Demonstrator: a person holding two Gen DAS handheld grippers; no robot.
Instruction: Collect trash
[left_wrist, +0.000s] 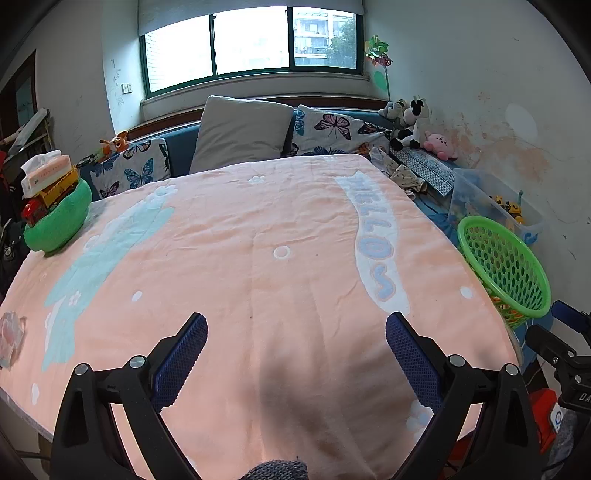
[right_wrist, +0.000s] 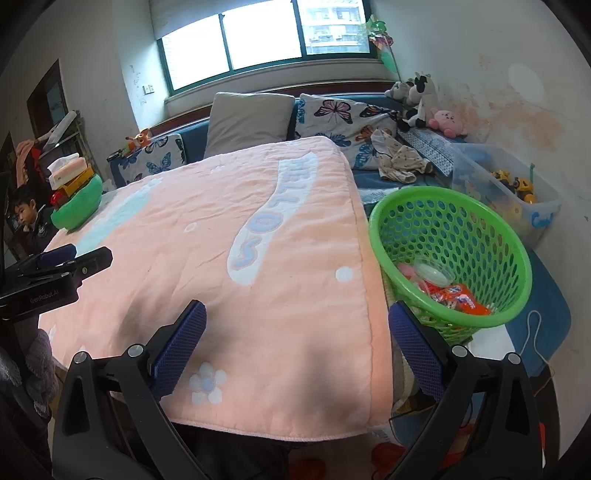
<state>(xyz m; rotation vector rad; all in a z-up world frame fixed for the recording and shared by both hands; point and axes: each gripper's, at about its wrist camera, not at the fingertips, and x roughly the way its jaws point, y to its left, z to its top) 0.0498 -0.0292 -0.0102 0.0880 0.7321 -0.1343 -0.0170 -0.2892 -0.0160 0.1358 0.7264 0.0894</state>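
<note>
Left wrist view: crumpled clear wrapper (left_wrist: 11, 338) sits at the blanket's (left_wrist: 258, 240) left edge, well left of my left gripper (left_wrist: 295, 354), jaws wide, nothing held. Long axis looks roughly front-to-back. Left is the nearer hand, I'd say. Right gripper (right_wrist: 297, 343) also wide, empty, near the right edge beside the green basket (right_wrist: 491, 236) holding trash (right_wrist: 458, 295).

Wrappers (right_wrist: 458, 297) inside green basket (right_wrist: 517, 236)

Black claw (left_wrist: 295, 354), blue textured pads (left_wrist: 181, 363), silver screws
</note>
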